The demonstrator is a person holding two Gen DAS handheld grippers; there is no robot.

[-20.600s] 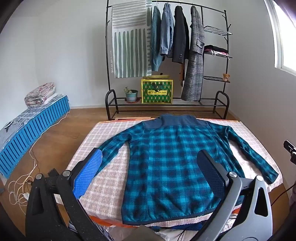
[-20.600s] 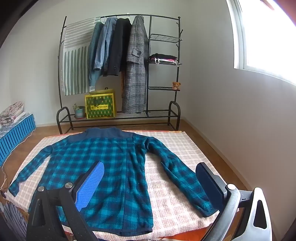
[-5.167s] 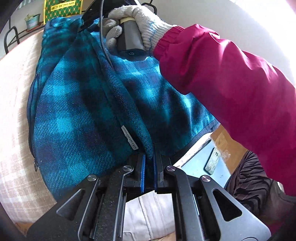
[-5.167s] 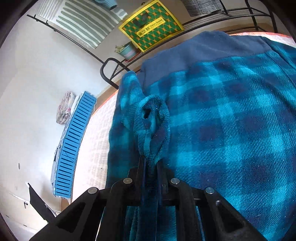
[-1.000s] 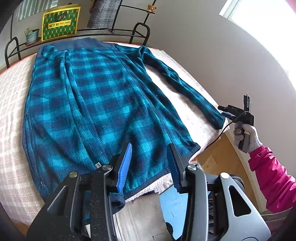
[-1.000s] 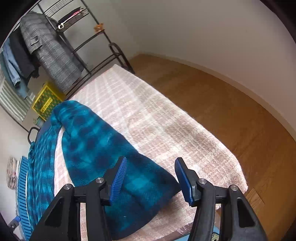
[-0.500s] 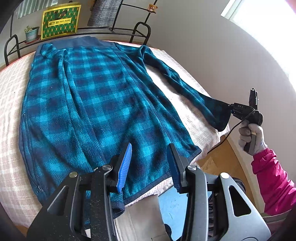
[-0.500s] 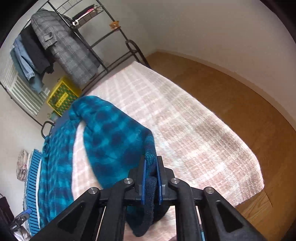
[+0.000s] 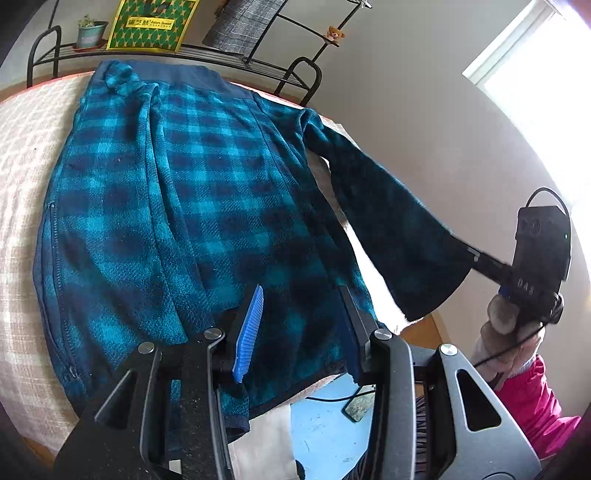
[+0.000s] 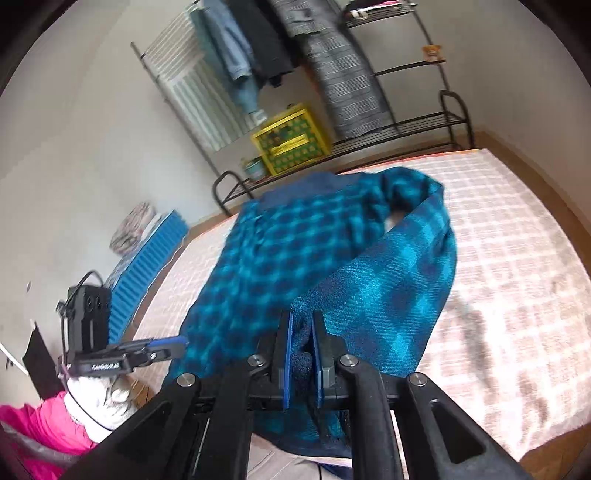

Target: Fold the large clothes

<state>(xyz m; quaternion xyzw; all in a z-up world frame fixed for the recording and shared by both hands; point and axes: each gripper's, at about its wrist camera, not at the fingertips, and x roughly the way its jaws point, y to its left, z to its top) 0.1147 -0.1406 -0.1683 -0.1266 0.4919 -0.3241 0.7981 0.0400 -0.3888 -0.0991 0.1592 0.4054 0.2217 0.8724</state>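
Note:
A teal plaid fleece jacket [image 9: 192, 192] lies back-up on the checked bed cover [image 9: 22, 147], its left side folded inward. My left gripper [image 9: 301, 325] hovers open over the near hem, with nothing pinched between its blue pads. My right gripper [image 10: 301, 354] is shut on the cuff of the right sleeve [image 10: 399, 277]. The sleeve hangs in an arc off the cover, from the shoulder down to the pads. The left wrist view shows that sleeve [image 9: 388, 221] stretched out to the right gripper [image 9: 472, 256], held by a gloved hand [image 9: 506, 332]. The left gripper [image 10: 166, 347] appears at the right wrist view's left edge.
A black clothes rack [image 10: 295, 55] with hanging coats stands beyond the bed's far edge, a yellow-green bag [image 9: 151, 22] on its low shelf. A blue ribbed crate [image 10: 147, 266] sits by the left wall. Bare checked cover [image 10: 517, 258] spreads right of the jacket.
The right gripper shut on the sleeve cuff, then lifted it off the cover and swung it up toward the jacket's body. The left gripper drifted slightly over the hem, still open.

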